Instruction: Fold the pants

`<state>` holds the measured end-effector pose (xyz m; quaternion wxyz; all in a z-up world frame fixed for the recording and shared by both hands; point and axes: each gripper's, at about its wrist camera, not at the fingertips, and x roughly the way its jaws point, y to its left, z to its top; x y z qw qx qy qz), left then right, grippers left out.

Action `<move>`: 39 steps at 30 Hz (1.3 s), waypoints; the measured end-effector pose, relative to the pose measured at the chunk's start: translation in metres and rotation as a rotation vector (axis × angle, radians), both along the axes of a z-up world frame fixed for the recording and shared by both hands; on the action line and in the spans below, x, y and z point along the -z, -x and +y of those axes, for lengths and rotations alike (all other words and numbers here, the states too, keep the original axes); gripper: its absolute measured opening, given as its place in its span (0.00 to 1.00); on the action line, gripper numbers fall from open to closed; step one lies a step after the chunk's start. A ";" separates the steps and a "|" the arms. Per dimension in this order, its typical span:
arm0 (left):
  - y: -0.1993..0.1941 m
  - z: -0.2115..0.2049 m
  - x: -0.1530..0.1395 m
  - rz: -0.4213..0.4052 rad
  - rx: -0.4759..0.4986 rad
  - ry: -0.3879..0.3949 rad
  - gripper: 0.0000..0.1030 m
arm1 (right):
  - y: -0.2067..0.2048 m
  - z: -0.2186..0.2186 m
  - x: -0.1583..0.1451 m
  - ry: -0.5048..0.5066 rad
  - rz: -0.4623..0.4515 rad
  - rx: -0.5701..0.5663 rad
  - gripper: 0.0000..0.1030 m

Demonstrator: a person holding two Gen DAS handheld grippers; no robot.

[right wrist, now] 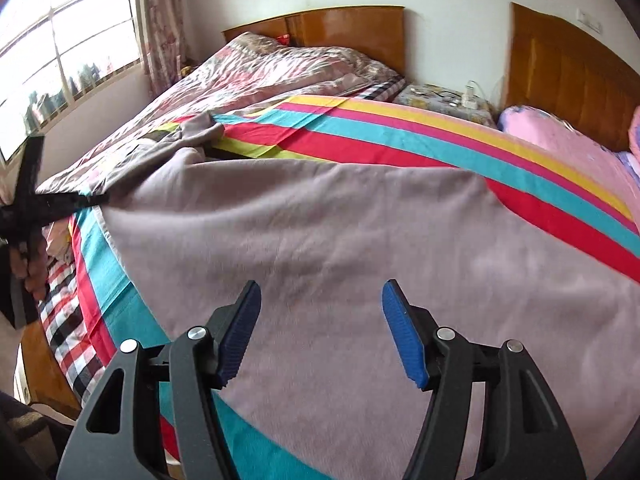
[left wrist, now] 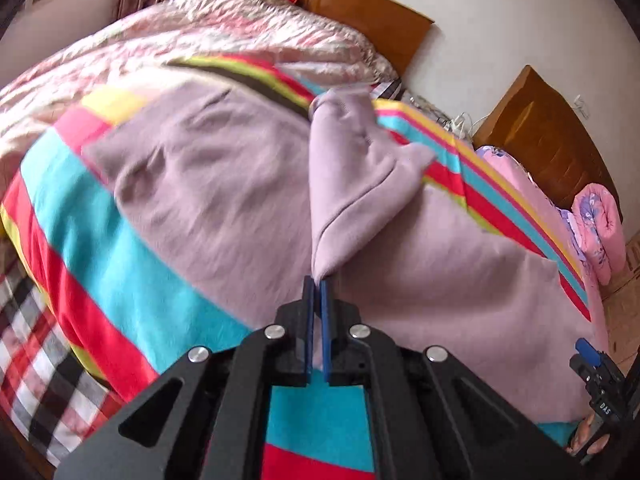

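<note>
Mauve fleece pants (left wrist: pixel 224 184) lie spread on a striped sheet on the bed, also filling the right wrist view (right wrist: pixel 320 232). My left gripper (left wrist: pixel 319 280) is shut on a fold of the pants and lifts it into a raised ridge (left wrist: pixel 352 168) above the rest of the cloth. My right gripper (right wrist: pixel 320 300) is open and empty, hovering just above the flat pants. The left gripper also shows at the far left of the right wrist view (right wrist: pixel 60 204), and the right gripper shows at the lower right edge of the left wrist view (left wrist: pixel 600 380).
The striped sheet (right wrist: pixel 400 136) covers the bed over a plaid sheet (left wrist: pixel 36 364). A pink floral quilt (right wrist: pixel 280 68) lies at the far side by the wooden headboard (right wrist: pixel 344 28). A second bed with pink bedding (right wrist: pixel 560 140) and a cluttered nightstand (right wrist: pixel 444 100) stand to the right.
</note>
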<state>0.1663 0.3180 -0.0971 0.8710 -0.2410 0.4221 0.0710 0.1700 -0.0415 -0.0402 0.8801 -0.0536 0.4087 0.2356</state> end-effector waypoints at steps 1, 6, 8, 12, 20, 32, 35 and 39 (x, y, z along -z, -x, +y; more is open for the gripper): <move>0.006 0.002 0.005 -0.004 0.000 0.019 0.03 | -0.005 0.008 -0.002 0.012 -0.016 -0.038 0.60; 0.000 0.000 -0.003 -0.053 -0.024 0.036 0.48 | -0.049 0.043 -0.024 -0.007 -0.114 -0.226 0.58; -0.005 -0.007 -0.023 -0.103 -0.017 -0.008 0.51 | -0.074 0.060 -0.031 -0.034 -0.123 -0.313 0.54; -0.028 -0.027 -0.053 -0.148 0.066 -0.107 0.58 | -0.125 0.093 -0.029 -0.009 -0.119 -0.384 0.40; -0.105 -0.057 -0.017 0.042 0.236 -0.350 0.58 | -0.157 0.145 0.003 0.022 -0.032 -0.436 0.37; -0.035 0.071 -0.032 -0.357 -0.081 0.172 0.04 | -0.153 0.147 0.012 0.009 0.000 -0.450 0.37; 0.001 0.111 0.005 -0.313 -0.241 0.316 0.04 | -0.151 0.155 0.011 0.022 -0.002 -0.504 0.37; 0.016 0.113 0.028 -0.215 -0.248 0.274 0.08 | -0.147 0.172 0.022 0.094 0.019 -0.583 0.37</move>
